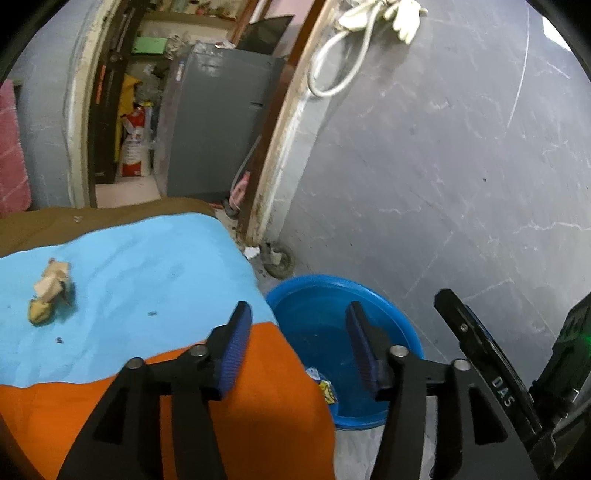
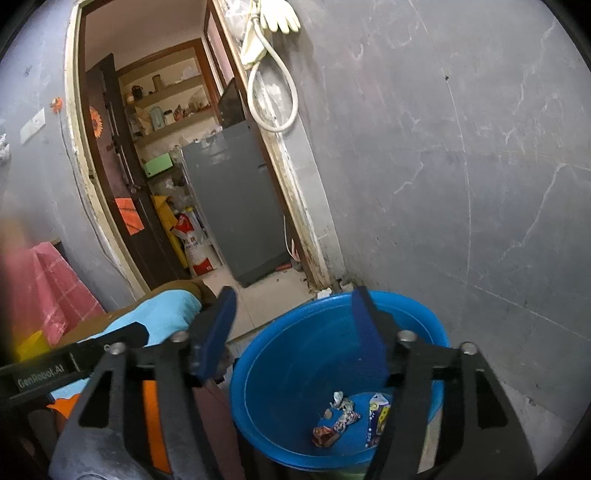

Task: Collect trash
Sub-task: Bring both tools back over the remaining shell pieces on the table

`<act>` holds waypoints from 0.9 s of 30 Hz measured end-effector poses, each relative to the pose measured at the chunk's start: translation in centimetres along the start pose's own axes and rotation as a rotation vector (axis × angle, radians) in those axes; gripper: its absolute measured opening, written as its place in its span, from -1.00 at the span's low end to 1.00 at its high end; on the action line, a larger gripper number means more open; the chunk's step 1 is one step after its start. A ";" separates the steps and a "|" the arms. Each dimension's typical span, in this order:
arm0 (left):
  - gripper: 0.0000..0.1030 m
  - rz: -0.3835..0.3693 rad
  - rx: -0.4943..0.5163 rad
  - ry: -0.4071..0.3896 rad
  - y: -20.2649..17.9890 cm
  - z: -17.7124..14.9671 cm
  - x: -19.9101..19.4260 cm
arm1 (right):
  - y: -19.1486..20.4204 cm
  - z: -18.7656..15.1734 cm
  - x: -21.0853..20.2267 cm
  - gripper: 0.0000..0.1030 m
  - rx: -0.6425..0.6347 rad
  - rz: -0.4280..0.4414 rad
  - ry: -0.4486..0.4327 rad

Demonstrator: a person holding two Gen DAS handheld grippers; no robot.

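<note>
Overhead, both ribbed claws (image 1: 299,314) (image 2: 293,299) gaping, empty, round blue plastic tub (image 2: 258,369), crinkled wrappers (image 2: 343,417) inside

Crumpled tan-yellow scrap (image 1: 50,291) on light-blue cloth; wrappers (image 2: 351,417) heaped in blue basin (image 2: 258,398) bottom.

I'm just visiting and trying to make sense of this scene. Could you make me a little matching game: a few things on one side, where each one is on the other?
Things:
1. crumpled beige paper scrap
2. small colourful wrappers
3. pale rubber gloves
4. round blue plastic basin

Places:
A. hanging high on the grey wall
B. on the floor beside the cloth-covered surface
C. lying on the light blue cloth
D. at the bottom of the basin

Pairs: 1-C, 2-D, 3-A, 4-B
</note>
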State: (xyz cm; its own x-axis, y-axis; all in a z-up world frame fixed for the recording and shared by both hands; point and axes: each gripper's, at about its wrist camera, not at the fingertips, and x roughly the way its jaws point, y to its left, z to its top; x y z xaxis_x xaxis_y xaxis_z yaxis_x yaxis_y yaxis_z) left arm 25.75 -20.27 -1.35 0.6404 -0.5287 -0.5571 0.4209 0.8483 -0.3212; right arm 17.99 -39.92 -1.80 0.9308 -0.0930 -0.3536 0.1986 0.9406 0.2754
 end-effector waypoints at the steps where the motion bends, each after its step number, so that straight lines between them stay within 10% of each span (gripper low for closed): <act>1: 0.10 0.013 -0.006 -0.017 0.3 0.1 -0.5 | 0.1 0.0 -0.2 1.00 -0.002 0.006 -0.011; 10: 0.86 0.099 -0.023 -0.170 3.0 0.7 -5.5 | 1.9 0.1 -2.3 1.00 -0.041 0.062 -0.144; 27: 0.97 0.309 0.038 -0.444 7.4 -0.3 -13.9 | 8.1 -0.4 -4.5 1.00 -0.149 0.229 -0.292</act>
State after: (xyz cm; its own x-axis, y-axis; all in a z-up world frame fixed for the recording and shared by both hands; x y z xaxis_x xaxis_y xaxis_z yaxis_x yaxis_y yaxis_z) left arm 19.80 -6.62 3.76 0.9444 -0.2230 -0.2417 0.1877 0.9690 -0.1608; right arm 15.33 -31.73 1.69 0.9981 0.0564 -0.0235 -0.0514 0.9828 0.1773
